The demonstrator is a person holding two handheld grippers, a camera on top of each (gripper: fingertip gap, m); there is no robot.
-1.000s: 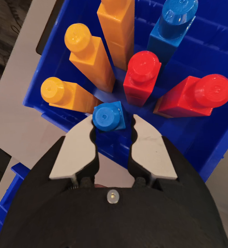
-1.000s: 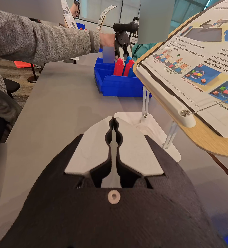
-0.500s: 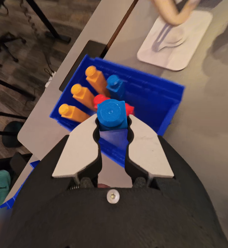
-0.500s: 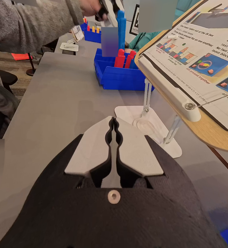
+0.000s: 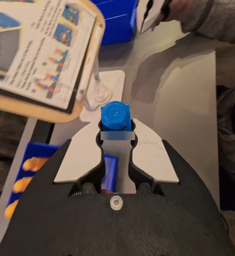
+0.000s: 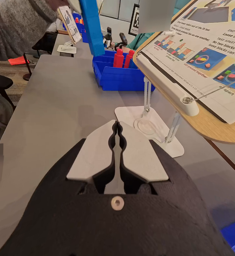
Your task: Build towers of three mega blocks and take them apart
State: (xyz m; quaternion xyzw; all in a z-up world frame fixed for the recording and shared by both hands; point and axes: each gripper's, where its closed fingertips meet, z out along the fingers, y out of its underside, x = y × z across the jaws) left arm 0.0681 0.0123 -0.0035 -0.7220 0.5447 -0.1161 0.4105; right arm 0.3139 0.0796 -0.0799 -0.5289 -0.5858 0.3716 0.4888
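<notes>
While carrying the blue tower clear of the bin w/ left gripper pads clamping its top block, keeping it plumb, heading over bare table, right gripper idling fully closed, empty.

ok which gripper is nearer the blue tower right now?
Left. The left gripper has its fingers clamped on the blue tower. The right gripper sits shut and low over the table, apart from it.
</notes>
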